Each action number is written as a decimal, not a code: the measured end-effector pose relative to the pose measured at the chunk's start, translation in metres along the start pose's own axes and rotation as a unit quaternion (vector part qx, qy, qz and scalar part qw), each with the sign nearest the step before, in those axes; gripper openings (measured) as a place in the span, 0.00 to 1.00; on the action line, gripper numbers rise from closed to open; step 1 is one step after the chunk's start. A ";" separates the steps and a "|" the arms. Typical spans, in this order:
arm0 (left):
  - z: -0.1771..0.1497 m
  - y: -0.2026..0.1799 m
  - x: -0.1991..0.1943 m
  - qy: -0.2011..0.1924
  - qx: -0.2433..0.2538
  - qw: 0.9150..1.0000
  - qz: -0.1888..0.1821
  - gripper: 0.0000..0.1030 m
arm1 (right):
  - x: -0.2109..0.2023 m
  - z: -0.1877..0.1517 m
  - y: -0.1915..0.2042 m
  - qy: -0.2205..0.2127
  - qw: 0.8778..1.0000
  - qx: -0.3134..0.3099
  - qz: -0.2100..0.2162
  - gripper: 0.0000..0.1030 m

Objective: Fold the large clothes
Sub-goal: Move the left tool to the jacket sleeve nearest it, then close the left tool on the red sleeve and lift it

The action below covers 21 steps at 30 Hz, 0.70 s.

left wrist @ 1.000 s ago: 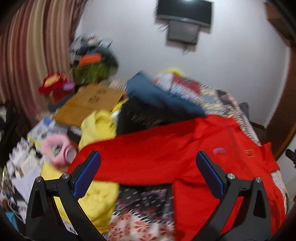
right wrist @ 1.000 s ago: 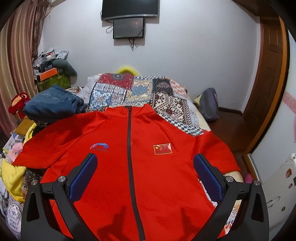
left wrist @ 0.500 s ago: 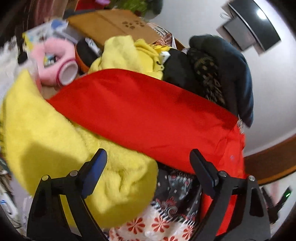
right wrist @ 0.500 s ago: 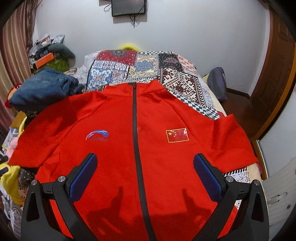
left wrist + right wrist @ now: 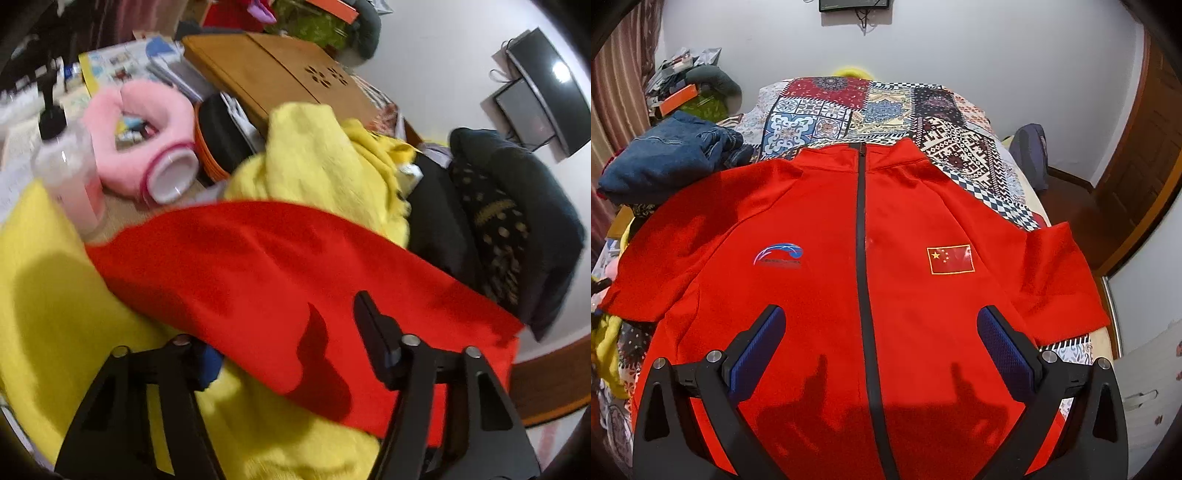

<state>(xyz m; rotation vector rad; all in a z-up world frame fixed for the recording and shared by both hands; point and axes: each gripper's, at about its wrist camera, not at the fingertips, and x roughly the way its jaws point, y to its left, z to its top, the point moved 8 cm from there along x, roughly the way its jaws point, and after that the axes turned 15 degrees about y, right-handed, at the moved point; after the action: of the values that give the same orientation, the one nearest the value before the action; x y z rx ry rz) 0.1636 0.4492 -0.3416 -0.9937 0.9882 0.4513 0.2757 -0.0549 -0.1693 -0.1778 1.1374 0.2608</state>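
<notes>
A red zip jacket lies face up and spread flat on the patterned bedspread, collar at the far end, both short sleeves out to the sides. My right gripper is open and empty, hovering above the jacket's lower front astride the zipper. In the left wrist view the jacket's left sleeve stretches across a yellow garment. My left gripper is open around the sleeve's near edge, one finger under the cloth and one finger above it.
Folded jeans sit left of the jacket's shoulder. Beside the bed lie a pink plush holder, a pump bottle, a wooden board, dark clothes and more yellow cloth. A wooden door stands at the right.
My left gripper has swung down and moved in onto the left sleeve's edge, its fingers now straddling the cloth. My right gripper has lowered closer over the jacket front.
</notes>
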 end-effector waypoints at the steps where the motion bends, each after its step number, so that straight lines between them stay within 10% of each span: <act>1: 0.004 0.002 -0.001 -0.009 0.005 1.000 0.018 0.49 | -0.001 0.001 -0.001 0.001 1.000 -0.002 0.005 1.00; 5: 0.015 0.000 -0.006 -0.023 0.023 0.996 0.078 0.09 | -0.005 0.003 -0.001 0.003 1.000 -0.006 0.017 1.00; 13: -0.002 -0.094 -0.096 -0.122 0.140 0.982 0.034 0.03 | -0.018 0.009 -0.002 -0.013 0.999 -0.018 0.026 1.00; 21: -0.053 -0.234 -0.187 -0.208 0.284 0.935 -0.041 0.03 | -0.029 0.019 -0.009 -0.036 0.998 -0.021 0.043 1.00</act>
<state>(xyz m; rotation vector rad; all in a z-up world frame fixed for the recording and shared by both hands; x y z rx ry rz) 0.2099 0.3049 -0.0772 -0.3867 0.6305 0.2636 0.2833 -0.0619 -0.1352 -0.1561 1.0707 0.3651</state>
